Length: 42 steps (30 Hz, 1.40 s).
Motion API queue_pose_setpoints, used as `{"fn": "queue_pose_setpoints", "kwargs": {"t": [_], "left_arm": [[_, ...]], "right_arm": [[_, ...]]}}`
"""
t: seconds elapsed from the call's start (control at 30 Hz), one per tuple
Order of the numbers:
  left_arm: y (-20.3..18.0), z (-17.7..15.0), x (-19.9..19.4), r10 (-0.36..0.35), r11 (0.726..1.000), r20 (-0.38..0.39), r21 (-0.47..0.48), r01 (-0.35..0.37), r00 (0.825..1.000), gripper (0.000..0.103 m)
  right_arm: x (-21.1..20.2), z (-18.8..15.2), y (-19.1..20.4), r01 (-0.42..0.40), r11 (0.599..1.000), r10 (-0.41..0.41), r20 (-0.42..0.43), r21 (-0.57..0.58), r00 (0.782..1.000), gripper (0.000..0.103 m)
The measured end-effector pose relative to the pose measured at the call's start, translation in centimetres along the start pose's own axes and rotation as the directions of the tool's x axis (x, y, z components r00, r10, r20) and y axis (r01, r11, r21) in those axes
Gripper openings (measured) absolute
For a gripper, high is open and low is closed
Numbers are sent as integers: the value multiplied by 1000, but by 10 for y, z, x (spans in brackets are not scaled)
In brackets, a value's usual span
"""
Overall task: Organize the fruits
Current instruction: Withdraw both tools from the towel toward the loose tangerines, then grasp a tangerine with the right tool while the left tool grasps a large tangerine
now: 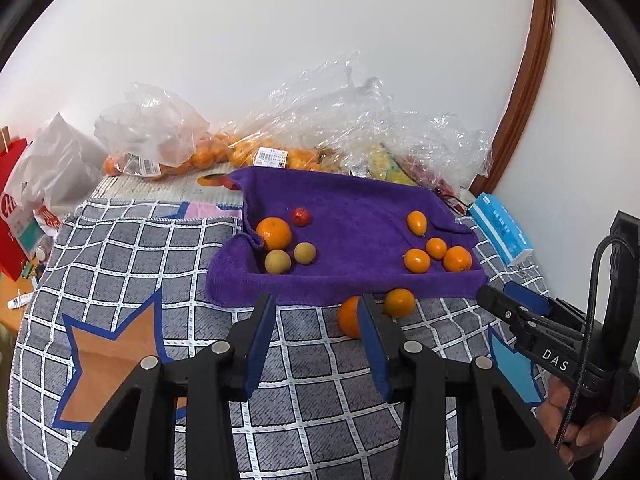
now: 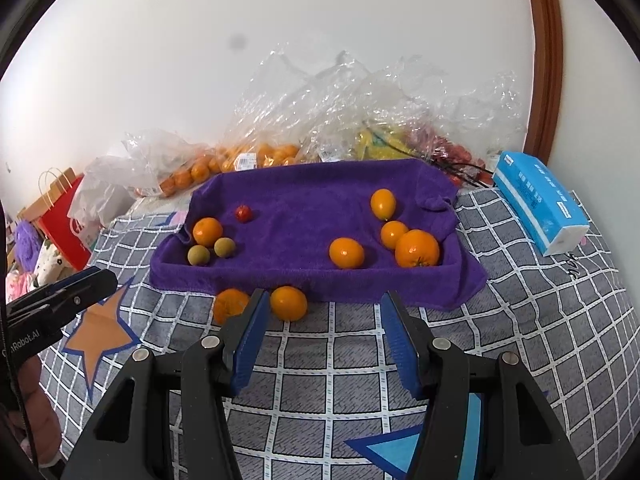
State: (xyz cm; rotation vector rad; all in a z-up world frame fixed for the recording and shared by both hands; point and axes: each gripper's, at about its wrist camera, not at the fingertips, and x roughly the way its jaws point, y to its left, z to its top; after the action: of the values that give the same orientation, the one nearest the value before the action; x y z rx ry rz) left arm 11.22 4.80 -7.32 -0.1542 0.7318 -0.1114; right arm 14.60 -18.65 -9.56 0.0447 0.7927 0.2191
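A purple towel (image 1: 348,208) (image 2: 312,200) lies on the checked cloth, holding fruit. On its left are an orange (image 1: 274,233) (image 2: 207,231), a small red fruit (image 1: 300,216) (image 2: 243,213) and two tan fruits (image 1: 277,261) (image 2: 199,255). On its right are several orange fruits (image 1: 417,260) (image 2: 417,248). Two oranges (image 1: 399,302) (image 2: 288,303) lie on the cloth in front of the towel. My left gripper (image 1: 318,304) is open and empty, just before them. My right gripper (image 2: 326,304) is open and empty, to the right of them.
Clear plastic bags of oranges (image 1: 200,156) (image 2: 240,156) and other produce lie behind the towel against the wall. A blue tissue pack (image 1: 500,228) (image 2: 540,204) lies at the right. A red paper bag (image 1: 12,216) (image 2: 64,220) stands at the left edge.
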Motion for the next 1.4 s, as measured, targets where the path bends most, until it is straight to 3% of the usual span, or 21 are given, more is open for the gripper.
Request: {"fn": "queue_pose_setpoints", "kwargs": {"t": [0.4, 0.93, 1.4], "left_arm": [[14, 1, 14, 12, 1000, -29, -22, -13, 1000, 40], [37, -4, 50, 13, 998, -98, -66, -20, 995, 40], [44, -4, 71, -8, 997, -134, -73, -2, 991, 40]], "right_arm": [[20, 1, 4, -25, 1000, 25, -17, -16, 1000, 57], [72, -8, 21, -51, 996, 44, -105, -67, 994, 39], [100, -5, 34, -74, 992, 59, -150, -101, 987, 39]]}}
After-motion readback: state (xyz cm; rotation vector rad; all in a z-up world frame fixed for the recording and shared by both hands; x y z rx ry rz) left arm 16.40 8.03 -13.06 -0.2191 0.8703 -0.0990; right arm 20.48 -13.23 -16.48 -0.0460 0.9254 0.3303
